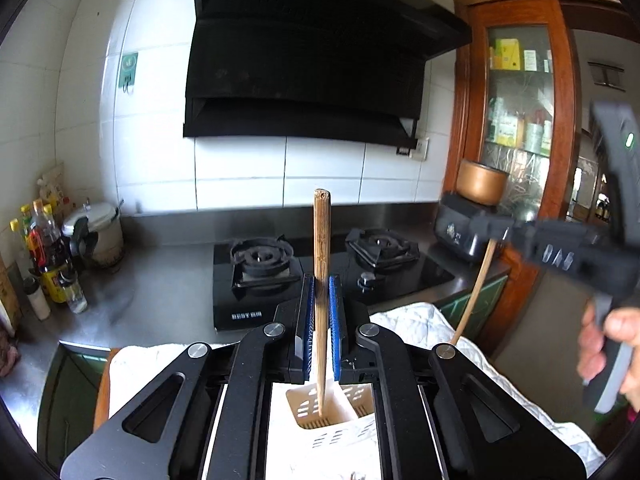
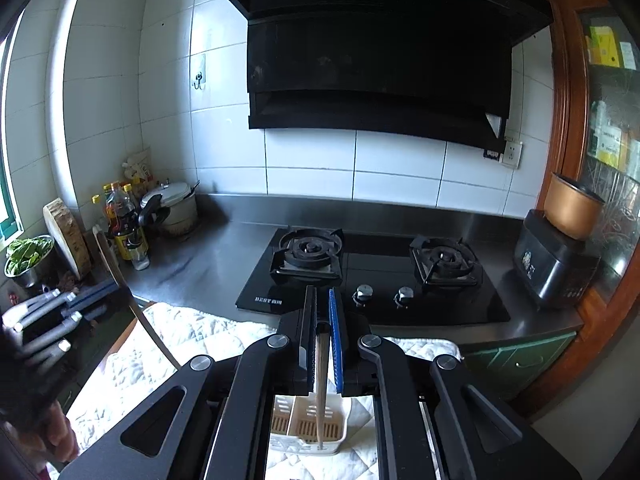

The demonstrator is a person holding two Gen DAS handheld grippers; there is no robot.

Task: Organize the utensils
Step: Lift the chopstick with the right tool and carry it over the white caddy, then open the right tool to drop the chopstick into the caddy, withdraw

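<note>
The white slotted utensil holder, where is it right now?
The white slotted utensil holder sits on the white quilted cloth in front of the black gas stove, low and central in both wrist views, directly below the chopstick-holding tongs.

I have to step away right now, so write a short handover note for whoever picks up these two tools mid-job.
Left tool: shut on a chopstick, held upright, lower end over the slotted utensil holder.
Right tool: shut on a second chopstick, its tip low, at or just in front of the holder; whether it is inside I cannot tell.
The holder stands on the white quilted cloth in front of the stove.
Done: both chopsticks picked up.
Left: lower each into a compartment and release.
</note>
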